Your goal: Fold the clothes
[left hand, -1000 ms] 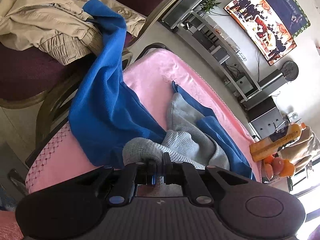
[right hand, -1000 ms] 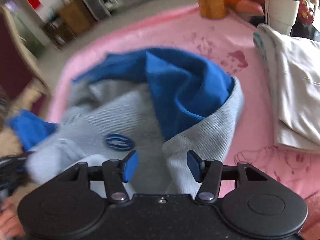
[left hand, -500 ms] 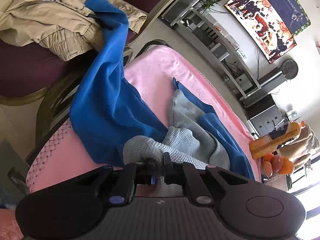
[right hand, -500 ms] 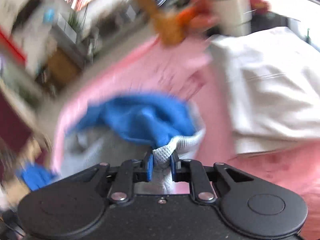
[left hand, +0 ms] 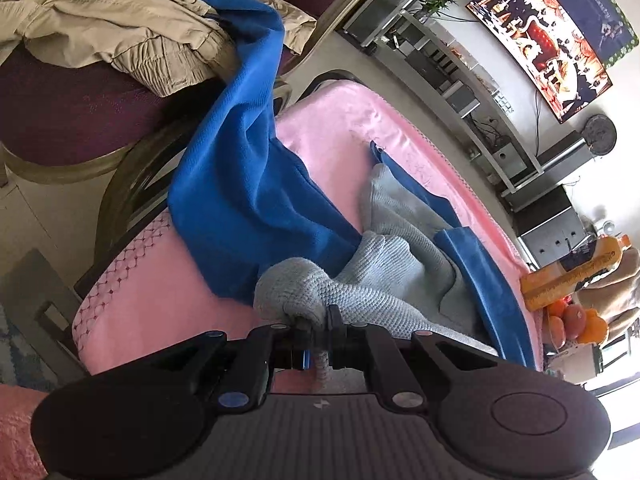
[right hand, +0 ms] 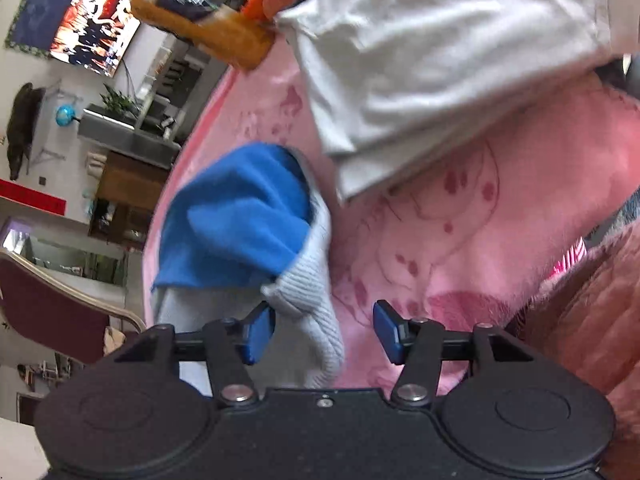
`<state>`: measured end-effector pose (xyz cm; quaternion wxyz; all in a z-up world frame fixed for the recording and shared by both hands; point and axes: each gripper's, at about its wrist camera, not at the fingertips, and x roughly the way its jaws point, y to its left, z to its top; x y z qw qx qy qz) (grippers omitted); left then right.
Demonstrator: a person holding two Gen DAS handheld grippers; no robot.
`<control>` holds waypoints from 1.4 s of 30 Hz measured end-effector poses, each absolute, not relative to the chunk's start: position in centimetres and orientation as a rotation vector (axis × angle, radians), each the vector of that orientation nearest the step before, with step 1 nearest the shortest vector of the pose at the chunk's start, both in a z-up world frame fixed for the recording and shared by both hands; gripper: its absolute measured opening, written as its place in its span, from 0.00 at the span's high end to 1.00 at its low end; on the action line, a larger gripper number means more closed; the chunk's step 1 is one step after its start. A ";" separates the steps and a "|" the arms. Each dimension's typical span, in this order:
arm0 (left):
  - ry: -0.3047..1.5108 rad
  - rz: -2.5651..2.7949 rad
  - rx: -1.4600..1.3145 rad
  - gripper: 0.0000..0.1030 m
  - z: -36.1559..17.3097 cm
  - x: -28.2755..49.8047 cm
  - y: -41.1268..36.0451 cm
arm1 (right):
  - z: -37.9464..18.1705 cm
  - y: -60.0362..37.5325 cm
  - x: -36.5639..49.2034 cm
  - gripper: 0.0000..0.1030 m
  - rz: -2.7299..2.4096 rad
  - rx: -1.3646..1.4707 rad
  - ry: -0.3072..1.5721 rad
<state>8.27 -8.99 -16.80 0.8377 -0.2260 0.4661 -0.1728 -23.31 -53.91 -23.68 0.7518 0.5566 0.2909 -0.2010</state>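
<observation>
Two grippers work on one blue and grey sweater (left hand: 248, 184). The left gripper (left hand: 316, 350) pinches its grey edge tight. The right gripper (right hand: 324, 334) has just let go, jaws apart. The sweater lies on the pink blanket (right hand: 460, 248), one end draped onto a chair (left hand: 72, 120).

**Blue-and-grey garment lay crumpled**

We saw the blue-and-grey knit garment (left hand: 392, 276) lying bunched on the pink cover. Its grey ribbed outside was rumpled, and its bright blue lining lay turned outward in folds. One blue sleeve (left hand: 240, 152) trailed off the edge toward the chair. In the right wrist view, a grey corner (right hand: 304, 292) stuck up beside the blue folds.
</observation>
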 end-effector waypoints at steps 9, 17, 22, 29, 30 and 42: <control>0.989 -0.370 -0.486 0.94 -17.0 8.5 -9.0 | -22.6 -51.4 -21.0 0.80 -0.501 0.972 0.700; 1.071 -0.419 -0.572 0.77 -18.4 9.4 -9.2 | -24.2 -52.4 -21.6 0.85 -0.481 1.124 0.660; 1.099 -0.426 -0.589 0.85 -19.3 10.0 -9.9 | -24.6 -52.6 -20.7 0.86 -0.472 1.116 0.659; 1.011 -0.483 -0.605 0.98 -14.2 10.5 -10.6 | -22.5 -54.0 -19.0 0.93 -0.437 1.212 0.686; 1.001 -0.496 -0.592 0.98 -12.5 11.0 -11.3 | -21.2 -54.4 -18.2 0.93 -0.415 1.228 0.681; 0.324 -0.773 -0.683 0.97 16.7 2.2 -6.8 | 7.1 -58.2 -22.1 0.95 -0.153 1.052 0.048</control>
